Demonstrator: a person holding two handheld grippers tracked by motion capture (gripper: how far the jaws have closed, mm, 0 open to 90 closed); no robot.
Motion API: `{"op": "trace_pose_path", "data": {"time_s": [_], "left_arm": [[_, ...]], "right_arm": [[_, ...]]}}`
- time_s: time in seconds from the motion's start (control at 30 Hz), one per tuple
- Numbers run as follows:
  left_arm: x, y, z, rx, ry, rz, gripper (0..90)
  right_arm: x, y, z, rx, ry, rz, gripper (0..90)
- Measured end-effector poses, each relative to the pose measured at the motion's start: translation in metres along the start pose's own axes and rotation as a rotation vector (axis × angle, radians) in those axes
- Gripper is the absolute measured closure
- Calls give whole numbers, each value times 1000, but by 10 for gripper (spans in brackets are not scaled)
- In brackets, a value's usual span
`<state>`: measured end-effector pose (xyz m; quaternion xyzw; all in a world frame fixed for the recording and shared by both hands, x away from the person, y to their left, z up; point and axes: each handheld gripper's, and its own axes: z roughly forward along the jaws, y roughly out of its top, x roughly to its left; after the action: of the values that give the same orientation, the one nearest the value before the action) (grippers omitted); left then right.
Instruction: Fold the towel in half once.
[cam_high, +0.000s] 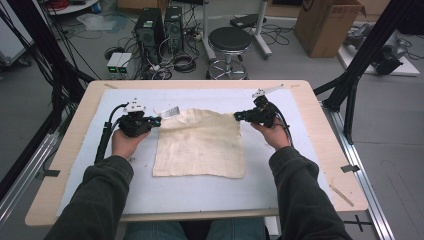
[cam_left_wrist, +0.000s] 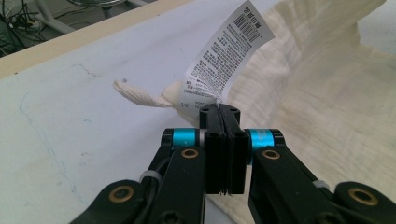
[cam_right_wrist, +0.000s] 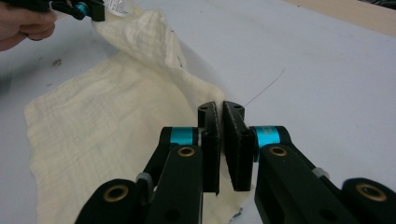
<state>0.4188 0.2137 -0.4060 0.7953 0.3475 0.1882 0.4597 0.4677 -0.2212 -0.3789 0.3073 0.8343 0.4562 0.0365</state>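
**Cloth gripped at both far corners; fold or spread not yet completed**

The table (cam_high: 310, 115) carries a pale mat (cam_high: 200, 195), on which a cream cloth (cam_high: 200, 145) is laid between the two grippers. The greater part of the cloth is seen flat, extending from the jaws back towards the person; only its far edge is raised.

The left gripper (cam_left_wrist: 219, 112) is closed on the far left corner of the cloth. In the left gripper view, the jaws are pressed together with fabric pinched between them; a printed care label (cam_left_wrist: 226, 56) rises just above the jaw tips, and a knotted hanging loop (cam_left_wrist: 140, 96) projects to the left of them.

The right gripper (cam_right_wrist: 220, 109) is closed on the far right corner. In the right gripper view, the cloth edge is held between the nearly shut jaws, and the fabric runs away to the left of them, up to the other gripper.

Progress is judged as early: both corner grips are established and the far edge is lifted slightly off the mat. The carrying of that edge, whether towards the near edge for a fold or outward to flatten, remains to be done, followed by release.
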Motion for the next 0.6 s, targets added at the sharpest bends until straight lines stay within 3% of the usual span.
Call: {"op": "trace_pose_path", "data": {"time_s": [0.4, 0.6], "left_arm": [[-19, -14, -17, -7, -11, 59, 882], [-28, -16, -24, 12, -20, 96, 881]], "right_arm": [[18, -24, -10, 3, 30, -33, 856], [30, -31, -12, 28, 38, -58, 855]]}}
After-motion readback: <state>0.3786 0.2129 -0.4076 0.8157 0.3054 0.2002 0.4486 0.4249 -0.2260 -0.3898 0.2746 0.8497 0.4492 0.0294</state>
